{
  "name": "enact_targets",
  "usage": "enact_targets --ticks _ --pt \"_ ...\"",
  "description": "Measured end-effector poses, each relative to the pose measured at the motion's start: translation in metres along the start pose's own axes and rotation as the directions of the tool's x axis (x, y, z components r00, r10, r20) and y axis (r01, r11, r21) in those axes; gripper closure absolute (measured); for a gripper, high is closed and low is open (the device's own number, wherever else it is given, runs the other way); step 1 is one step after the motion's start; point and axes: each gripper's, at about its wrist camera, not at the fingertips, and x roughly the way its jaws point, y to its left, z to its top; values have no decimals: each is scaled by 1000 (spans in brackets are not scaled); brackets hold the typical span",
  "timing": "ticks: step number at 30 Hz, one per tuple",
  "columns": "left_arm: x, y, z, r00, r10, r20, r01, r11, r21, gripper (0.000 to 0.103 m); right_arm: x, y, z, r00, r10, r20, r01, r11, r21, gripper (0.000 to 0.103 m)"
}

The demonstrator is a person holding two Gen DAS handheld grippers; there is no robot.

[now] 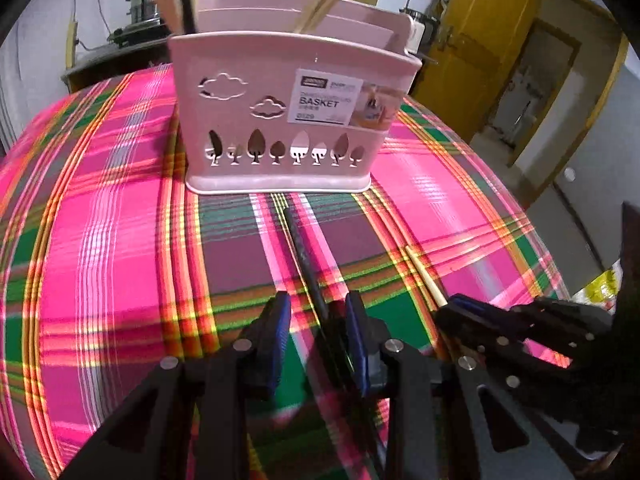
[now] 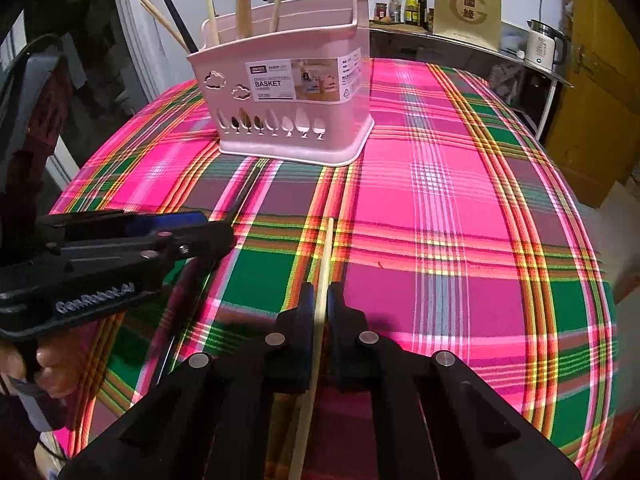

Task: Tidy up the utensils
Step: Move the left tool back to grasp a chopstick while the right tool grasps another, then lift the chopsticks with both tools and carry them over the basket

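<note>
**Two chopsticks, two claws**

My right claw [image 2: 319, 300] had pinched the pale chopstick [image 2: 325, 258], pads pressed tight on it, its tip pointing toward the pink basket [image 2: 288, 120]. My left claw [image 1: 318, 306] sat partly spread around the black chopstick [image 1: 298, 248]; I couldn't tell whether the pads [image 1: 282, 320] actually gripped it. The basket stood upright further back on the plaid tabletop [image 2: 460, 240], already holding several chopsticks [image 2: 242, 4].
</note>
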Motion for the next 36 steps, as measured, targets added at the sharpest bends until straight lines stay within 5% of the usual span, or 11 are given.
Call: enact_targets --ticks 4,8,17,36 --pt "4 -10 2 999 46 -1 -46 998 52 74 5 3 7 1000 -21 -10 21 999 -29 97" --pt "5 -11 3 996 93 -2 -92 993 80 92 8 4 10 999 -29 -14 28 999 -45 97" --pt "1 -2 10 998 54 -31 -51 996 72 97 7 4 15 1000 -5 -16 5 999 -33 99" --pt "-96 13 37 986 -33 162 25 998 50 97 -71 2 37 969 89 230 -98 995 26 99"
